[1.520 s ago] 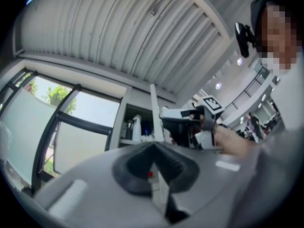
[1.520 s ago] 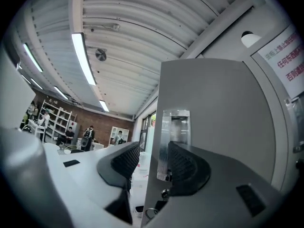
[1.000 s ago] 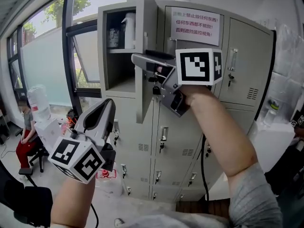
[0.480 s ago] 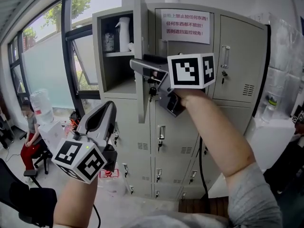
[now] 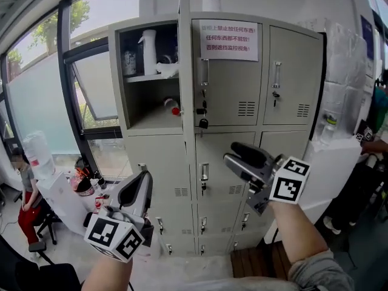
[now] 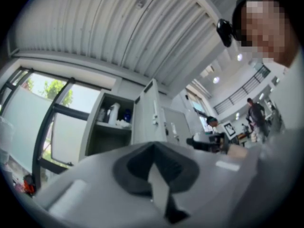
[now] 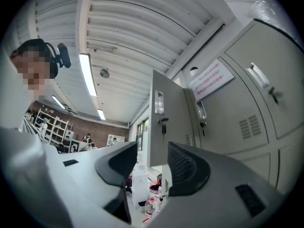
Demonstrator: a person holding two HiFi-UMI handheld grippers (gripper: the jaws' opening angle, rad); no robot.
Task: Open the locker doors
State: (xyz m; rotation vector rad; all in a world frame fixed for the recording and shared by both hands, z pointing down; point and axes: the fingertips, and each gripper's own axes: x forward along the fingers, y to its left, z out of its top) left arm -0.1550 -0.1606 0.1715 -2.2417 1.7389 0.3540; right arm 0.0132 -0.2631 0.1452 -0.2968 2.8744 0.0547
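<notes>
**Item 1.** Tall grey metal locker bank (image 5: 254, 132), 3 columns wide, standing against the wall beside a window.
- Its top-left door (image 5: 185, 71) is swung out towards the camera and shows edge-on in the head view. The right gripper view shows its outer face (image 7: 166, 122).
- All other doors in view are closed.
- A white notice with red print (image 5: 228, 40) is fixed to the top-middle door, and dark keys (image 5: 202, 117) hang below that door's handle.

**Item 2.** Exposed top-left compartment (image 5: 151, 99), divided by 1 shelf. A white spray bottle (image 5: 148, 50) stands upright on the shelf.

**Item 3.** Left gripper (image 5: 141, 182), held low in front of the lower lockers and well apart from them. Its jaws are closed tip to tip with nothing between them (image 6: 153, 147).

**Item 4.** Right gripper (image 5: 232, 153), held before the middle column, below the open door and clear of it. Its jaws are apart, having just been opening, and grip nothing (image 7: 152, 153).

**Item 5.** Seated person (image 5: 24, 187) at far left, beside the window.
</notes>
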